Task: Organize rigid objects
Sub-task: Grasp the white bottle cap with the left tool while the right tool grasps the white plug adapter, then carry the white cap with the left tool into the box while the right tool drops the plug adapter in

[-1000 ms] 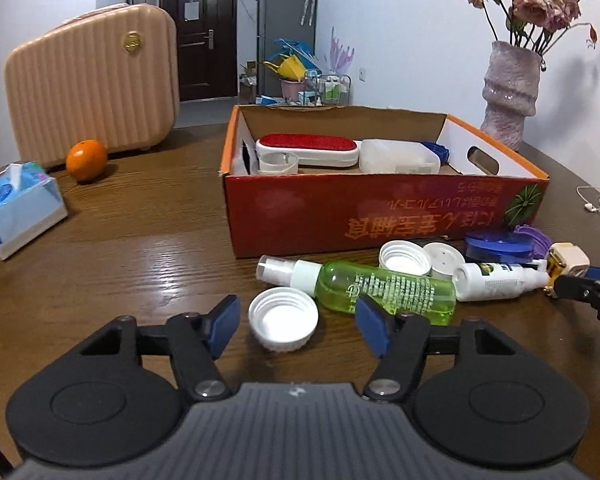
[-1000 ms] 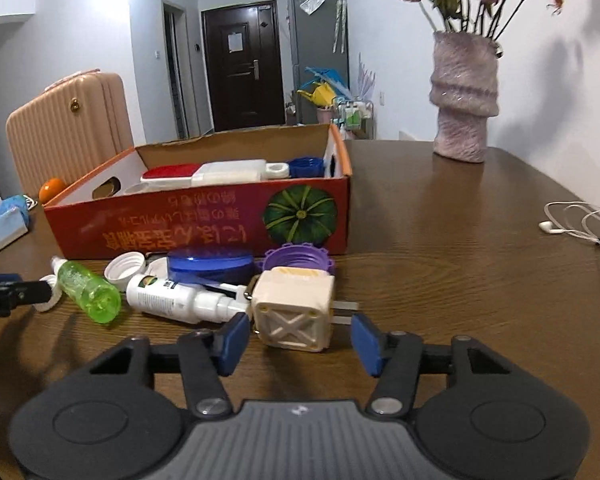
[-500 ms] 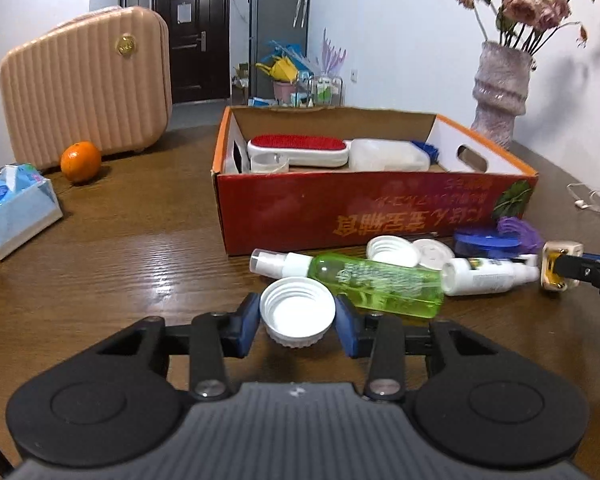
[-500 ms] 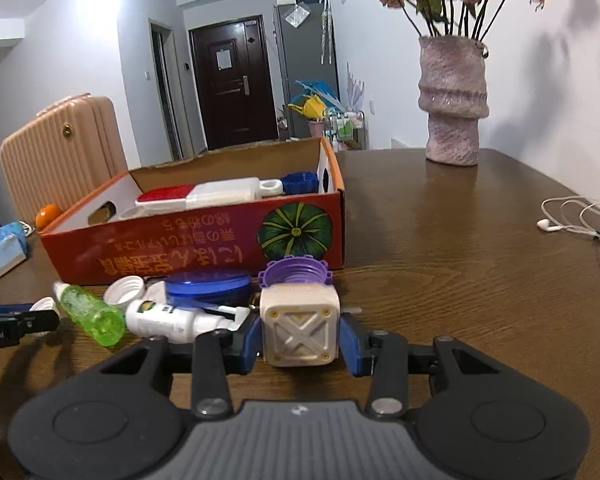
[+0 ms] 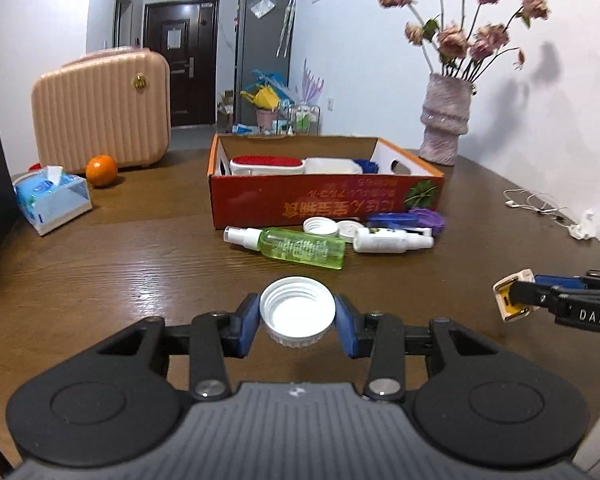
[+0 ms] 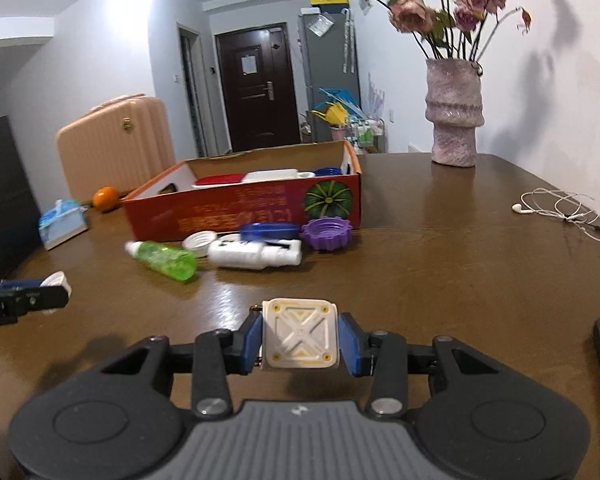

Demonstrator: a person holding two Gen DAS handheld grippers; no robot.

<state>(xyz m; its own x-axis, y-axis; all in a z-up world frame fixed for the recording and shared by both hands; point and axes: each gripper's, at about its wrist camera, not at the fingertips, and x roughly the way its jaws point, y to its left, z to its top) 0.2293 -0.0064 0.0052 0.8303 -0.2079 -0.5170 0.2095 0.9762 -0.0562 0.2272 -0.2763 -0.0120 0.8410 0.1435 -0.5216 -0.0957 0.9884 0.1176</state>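
My left gripper (image 5: 297, 320) is shut on a white screw cap (image 5: 297, 311), held above the table, nearer than the red cardboard box (image 5: 324, 204). My right gripper (image 6: 299, 338) is shut on a cream square plug adapter (image 6: 299, 334), also held above the table; it also shows in the left wrist view (image 5: 514, 300). Before the box lie a green spray bottle (image 5: 296, 247), a white bottle (image 5: 388, 239), two white caps (image 5: 320, 226), a blue lid (image 6: 269, 231) and a purple lid (image 6: 327, 232). The box holds a red-topped brush (image 5: 266, 164) and a white container (image 5: 332, 165).
A pink suitcase (image 5: 102, 110), an orange (image 5: 101, 170) and a tissue pack (image 5: 50, 196) stand at the back left. A vase of dried flowers (image 5: 446, 118) stands behind the box at the right. White earphones (image 6: 560, 208) lie at the right edge.
Both grippers closed on their objects, the left on the white cap, the right on the adapter, then lifted them and drew back from the box.
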